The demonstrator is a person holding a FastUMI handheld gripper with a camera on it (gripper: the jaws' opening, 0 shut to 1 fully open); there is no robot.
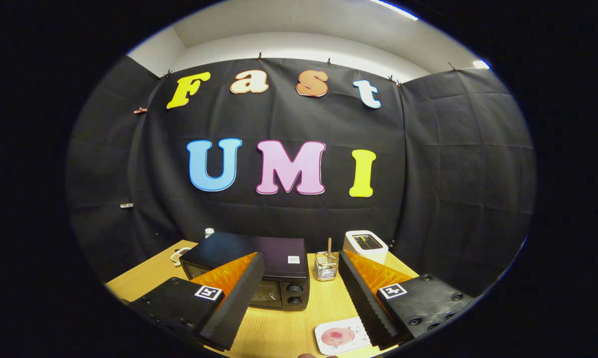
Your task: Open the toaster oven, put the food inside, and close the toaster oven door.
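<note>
Gripper view looks along the gripper [299, 293] toward a wooden table [289, 328], its two fingers spread wide with nothing between them but bare tabletop. The left finger [234, 298] covers part of the front of the toaster oven [259, 268], so the door is only partly seen and looks shut; two round knobs show on its right side. The oven is a dark, boxy thing with a flat top, standing just ahead of the fingers, left of centre. The ribbed inner faces of the fingers slant inward. Beside the right finger [366, 298] lies a square white plate [341, 336] with a round pinkish piece of food [337, 336] on it (what kind is hard to tell). Beyond stand a clear glass holder [326, 267] with a stick in it and a white toaster [365, 244].
</note>
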